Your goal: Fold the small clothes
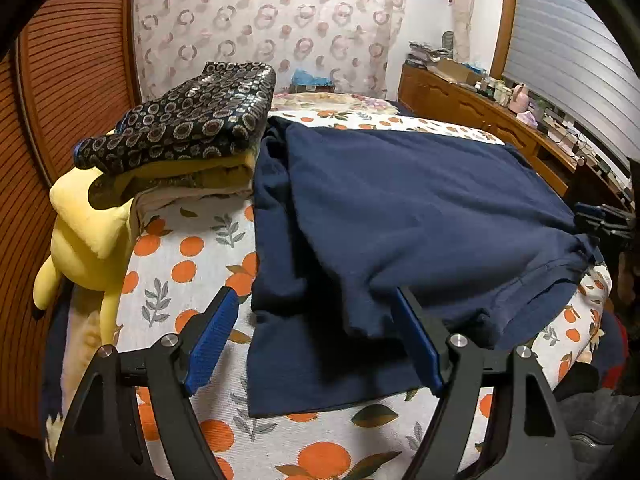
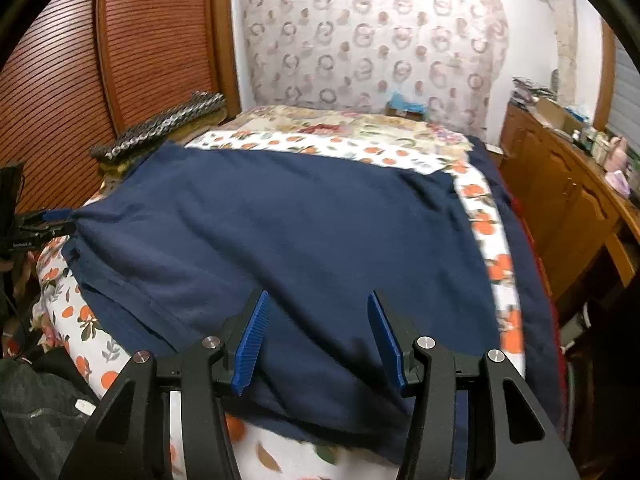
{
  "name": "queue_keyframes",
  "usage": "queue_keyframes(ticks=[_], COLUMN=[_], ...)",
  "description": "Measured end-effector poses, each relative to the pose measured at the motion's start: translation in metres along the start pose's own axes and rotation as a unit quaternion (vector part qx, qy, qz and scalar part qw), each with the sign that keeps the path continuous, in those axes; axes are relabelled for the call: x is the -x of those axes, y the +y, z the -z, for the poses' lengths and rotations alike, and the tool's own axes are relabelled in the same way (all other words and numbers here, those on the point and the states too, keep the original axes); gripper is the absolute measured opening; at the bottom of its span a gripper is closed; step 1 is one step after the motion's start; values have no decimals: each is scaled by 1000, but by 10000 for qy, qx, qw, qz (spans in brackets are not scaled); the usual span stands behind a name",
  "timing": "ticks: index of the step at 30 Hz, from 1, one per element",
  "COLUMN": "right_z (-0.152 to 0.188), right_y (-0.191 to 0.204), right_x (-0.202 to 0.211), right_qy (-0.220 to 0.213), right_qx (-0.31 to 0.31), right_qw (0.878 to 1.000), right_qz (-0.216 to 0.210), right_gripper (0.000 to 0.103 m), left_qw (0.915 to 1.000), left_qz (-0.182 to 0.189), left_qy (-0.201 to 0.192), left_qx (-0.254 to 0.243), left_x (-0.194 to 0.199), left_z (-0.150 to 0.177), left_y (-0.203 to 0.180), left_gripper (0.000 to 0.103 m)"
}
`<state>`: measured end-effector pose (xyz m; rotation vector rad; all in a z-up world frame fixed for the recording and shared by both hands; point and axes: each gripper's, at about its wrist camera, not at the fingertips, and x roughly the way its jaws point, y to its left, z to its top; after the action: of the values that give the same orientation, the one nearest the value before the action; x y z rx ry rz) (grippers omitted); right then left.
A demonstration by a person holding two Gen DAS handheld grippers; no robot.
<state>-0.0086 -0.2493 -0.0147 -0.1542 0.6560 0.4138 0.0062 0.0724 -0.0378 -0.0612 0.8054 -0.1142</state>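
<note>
Nearest, two grippers hang over one navy shirt point(image 1: 420, 208) spread across the bed point(image 1: 176, 256), reaching its near edge; the left gripper point(image 1: 316, 324) gapes wide above the shirt's near corner, the right gripper point(image 2: 318, 330) stands half apart over the cloth, neither pinching anything; only the left view shows one yellow plush toy point(image 1: 86, 236); one stack of folded clothes point(image 1: 188, 136) sits at the far left edge.

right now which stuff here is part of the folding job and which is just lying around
Job: navy shirt, folded clothes stack, left gripper, right gripper, both open over the shirt.

Lying about: yellow plush toy, clutter on the wooden dresser.
</note>
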Motion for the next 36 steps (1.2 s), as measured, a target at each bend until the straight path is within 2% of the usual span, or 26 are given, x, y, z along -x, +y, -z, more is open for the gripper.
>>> queue_keyframes(ticks=[10,19,36], right_z=[2,-1,6], right_y=[12,19,23], right_x=[-50,-57,-44], right_qy=[419,389,412], right_qx=[-2,107,-232], right_qw=[9991,9989,9976], right_qz=[4,256,510], right_gripper=[53,59,67], left_qw=[9999,9997,9989], left_qz=[23,77,186], left_qy=[76,129,207], left_qx=[117,196,369], left_x=[-4,-8,-17], left_z=[6,8,13], left_y=[4,8,12], left_gripper=[79,79,79])
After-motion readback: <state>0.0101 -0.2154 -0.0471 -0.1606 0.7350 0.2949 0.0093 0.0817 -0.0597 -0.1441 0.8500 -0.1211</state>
